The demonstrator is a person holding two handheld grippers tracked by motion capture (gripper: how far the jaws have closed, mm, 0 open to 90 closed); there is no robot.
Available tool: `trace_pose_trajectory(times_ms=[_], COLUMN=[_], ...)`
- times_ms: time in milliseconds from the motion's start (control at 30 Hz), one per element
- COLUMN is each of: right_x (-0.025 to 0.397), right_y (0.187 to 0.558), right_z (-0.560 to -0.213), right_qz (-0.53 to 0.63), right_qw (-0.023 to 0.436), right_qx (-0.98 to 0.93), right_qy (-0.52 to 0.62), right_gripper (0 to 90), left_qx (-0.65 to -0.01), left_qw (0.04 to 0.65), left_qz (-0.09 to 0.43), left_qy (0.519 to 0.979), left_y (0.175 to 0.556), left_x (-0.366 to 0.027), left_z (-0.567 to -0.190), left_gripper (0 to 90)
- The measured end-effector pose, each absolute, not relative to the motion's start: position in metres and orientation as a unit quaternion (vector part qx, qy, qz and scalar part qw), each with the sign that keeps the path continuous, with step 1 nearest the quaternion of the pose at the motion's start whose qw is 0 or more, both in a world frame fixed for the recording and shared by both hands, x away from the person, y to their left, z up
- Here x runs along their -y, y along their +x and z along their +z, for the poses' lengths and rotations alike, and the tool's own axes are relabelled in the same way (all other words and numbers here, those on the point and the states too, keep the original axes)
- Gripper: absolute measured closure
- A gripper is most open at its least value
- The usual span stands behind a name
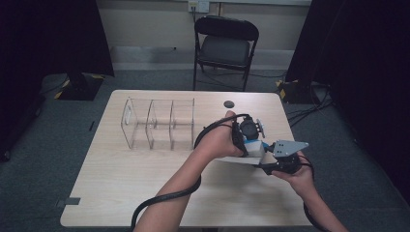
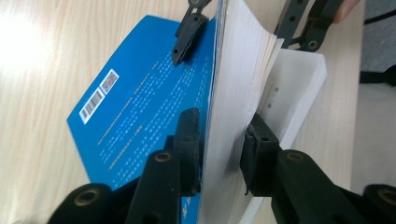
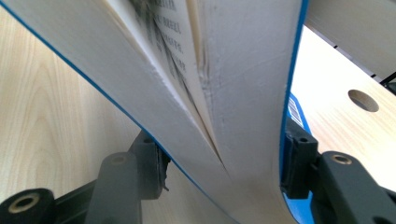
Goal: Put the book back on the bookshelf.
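With both claws — left (image 2: 219,154), right (image 3: 224,172) — clamped on book (image 2: 140,102), lift evenly, spine level, toward rack (image 1: 159,123) beyond left claw.

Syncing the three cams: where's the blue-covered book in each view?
High view: the blue-covered book sits right of centre, between the two hands, over the table.
Left gripper view: it runs from centre to top, pages clamped between that gripper's jaws.
Right gripper view: it spans the frame, fanned pages facing the camera.
Shared landmark: the cover's barcode, also in the right gripper view.
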State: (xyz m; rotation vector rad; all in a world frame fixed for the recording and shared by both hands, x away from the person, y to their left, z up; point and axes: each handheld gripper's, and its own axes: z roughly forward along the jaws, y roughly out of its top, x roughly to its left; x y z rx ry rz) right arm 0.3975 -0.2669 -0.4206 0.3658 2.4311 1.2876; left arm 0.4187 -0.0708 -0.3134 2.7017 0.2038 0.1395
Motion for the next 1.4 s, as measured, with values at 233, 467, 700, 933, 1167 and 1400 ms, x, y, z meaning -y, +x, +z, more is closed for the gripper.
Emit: trace_pose_trajectory(times_ms=[233,467,700,933,1167,1400], right_x=[0.269,0.272,0.274,0.277,0.279,0.284], right_y=[0.399,0.4,0.402,0.404,0.405,0.407], right_z=[-0.422,-0.424,-0.424,-0.424,-0.425,-0.425], right_qz=[0.464,0.472,0.476,0.482,0.485,0.489], right_qw=[0.167,0.156,0.15,0.145,0.143,0.135], right_qx=[-0.858,-0.855,-0.853,-0.85,-0.848,-0.845], right_qy=[0.142,0.148,0.154,0.157,0.161,0.167], right_gripper=[46.1,46.0,46.0,45.9,46.0,45.9], left_qx=[-0.079,-0.086,-0.079,-0.1,-0.097,-0.112], left_qw=[0.249,0.279,0.295,0.319,0.335,0.348], left_qz=[0.066,0.065,0.073,0.064,0.067,0.065], left_qy=[0.963,0.954,0.95,0.94,0.935,0.928], left_y=[0.425,0.43,0.431,0.433,0.435,0.436], left_x=[0.062,0.056,0.054,0.046,0.04,0.028], left_z=[-0.317,-0.321,-0.321,-0.32,-0.32,-0.315], left_gripper=[52.1,41.1,37.3,34.2,29.5,20.9])
